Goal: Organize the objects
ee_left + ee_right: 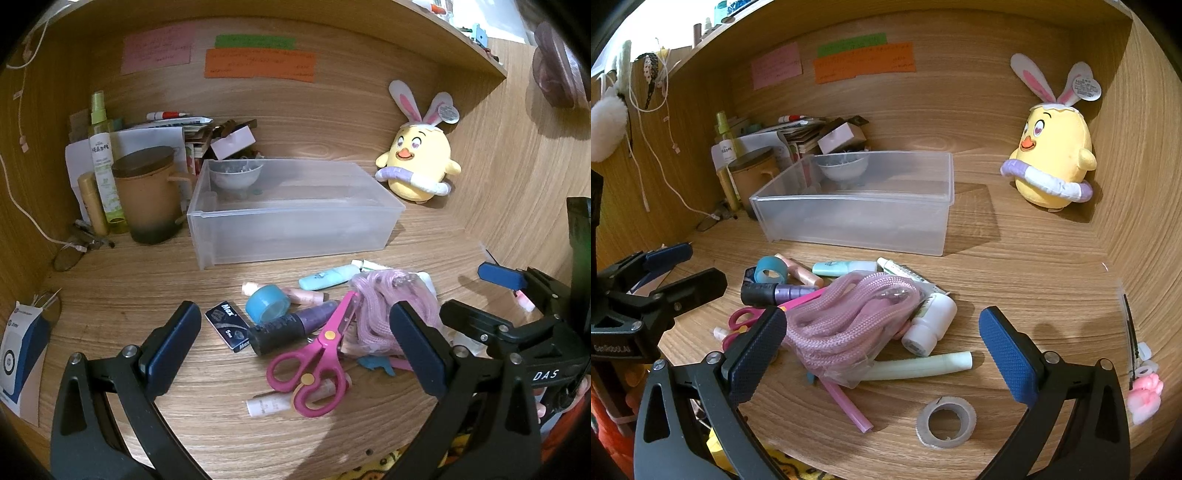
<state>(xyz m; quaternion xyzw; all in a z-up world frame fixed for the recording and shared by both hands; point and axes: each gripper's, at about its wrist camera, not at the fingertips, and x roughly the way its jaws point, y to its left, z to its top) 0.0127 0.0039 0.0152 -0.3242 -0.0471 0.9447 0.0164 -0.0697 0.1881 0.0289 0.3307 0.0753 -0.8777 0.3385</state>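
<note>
A clear plastic bin (295, 221) (857, 218) stands on the wooden desk, with a small bowl (236, 175) showing at its back left. In front of it lies a pile: pink scissors (314, 365), a bagged pink cord (846, 321), a blue tape roll (267, 304), a purple-and-black tube (291, 326), a mint tube (327, 277), a white bottle (929, 325), a pale green tube (919, 365). My left gripper (295, 345) is open over the scissors. My right gripper (882, 347) is open over the cord bag. Each gripper shows in the other's view.
A yellow plush chick (419, 166) (1054, 162) sits at the back right. A brown lidded mug (147, 195), spray bottles (103, 162) and stacked papers crowd the back left. A grey tape roll (945, 421) lies near the front edge. A Max staples box (229, 325) lies left of the pile.
</note>
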